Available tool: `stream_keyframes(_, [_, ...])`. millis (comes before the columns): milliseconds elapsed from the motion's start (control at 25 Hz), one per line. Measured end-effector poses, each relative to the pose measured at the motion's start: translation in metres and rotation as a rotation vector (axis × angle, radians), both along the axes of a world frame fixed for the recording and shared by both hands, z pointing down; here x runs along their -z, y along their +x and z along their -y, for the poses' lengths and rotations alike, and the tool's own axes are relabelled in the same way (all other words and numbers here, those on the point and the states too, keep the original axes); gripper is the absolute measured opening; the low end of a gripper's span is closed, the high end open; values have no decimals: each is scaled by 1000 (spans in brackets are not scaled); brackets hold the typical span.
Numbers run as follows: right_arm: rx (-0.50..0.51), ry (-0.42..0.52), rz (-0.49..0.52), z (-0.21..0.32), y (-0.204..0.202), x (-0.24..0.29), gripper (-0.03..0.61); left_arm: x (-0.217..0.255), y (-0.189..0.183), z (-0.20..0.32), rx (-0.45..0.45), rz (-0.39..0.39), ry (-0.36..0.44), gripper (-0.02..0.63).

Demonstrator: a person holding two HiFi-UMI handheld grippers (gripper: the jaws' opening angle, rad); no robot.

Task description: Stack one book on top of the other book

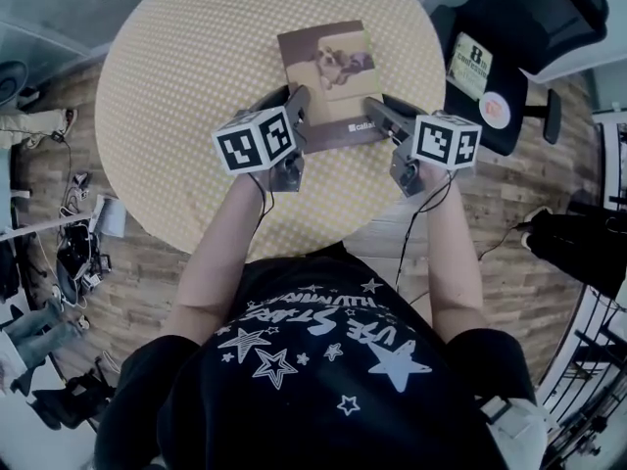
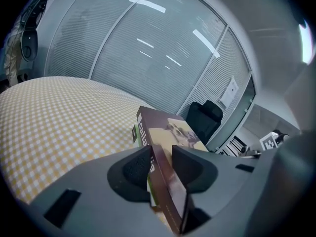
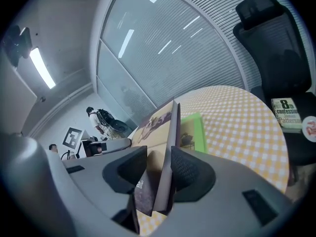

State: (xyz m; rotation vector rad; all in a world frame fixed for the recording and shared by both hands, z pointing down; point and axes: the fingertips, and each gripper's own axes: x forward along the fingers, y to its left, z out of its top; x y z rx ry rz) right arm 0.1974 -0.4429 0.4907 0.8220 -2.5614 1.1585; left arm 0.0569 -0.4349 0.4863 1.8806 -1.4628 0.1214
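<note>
- The brown book [image 1: 328,76], its cover bearing a picture of a dog, is held from both sides. The jaws of the left gripper [image 1: 297,106] are closed on its spine side, and those of the right gripper [image 1: 380,114] on the opposite edge.
- The green book [image 3: 193,132], a thinner volume, is shown lying beneath the brown book on the round table [image 1: 176,96], which is draped in yellow-and-white checked cloth. In the head view it is wholly covered. Whether the two covers touch cannot be told.
- Uneven release: if one gripper is opened before the other, the brown book may be swung about the remaining grip and left askew.
- Trapped jaw: one jaw of each gripper appears to lie under the held edge. If the book is lowered fully, that jaw may be pressed into the green book or the cloth.
- Withdrawal: the top book may be dragged along as the jaws are pulled out.
- Loose cover: in the right gripper view the cover seems to part from the pages at the gripped corner, so it could be creased.
- Misalignment: a green strip [image 2: 134,134] is seen beyond the spine in the left gripper view. Any sideways correction made under contact may shift the lower book.
</note>
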Motion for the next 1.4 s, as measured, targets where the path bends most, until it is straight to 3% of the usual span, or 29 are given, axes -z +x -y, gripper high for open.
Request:
stream_keyframes(800, [12, -84, -16, 30, 5, -53, 158, -49, 7, 34, -16, 37, -100, 137])
stream_keyframes(1400, [-2, -78, -1, 34, 6, -57, 160, -56, 8, 37, -17, 35, -71, 143])
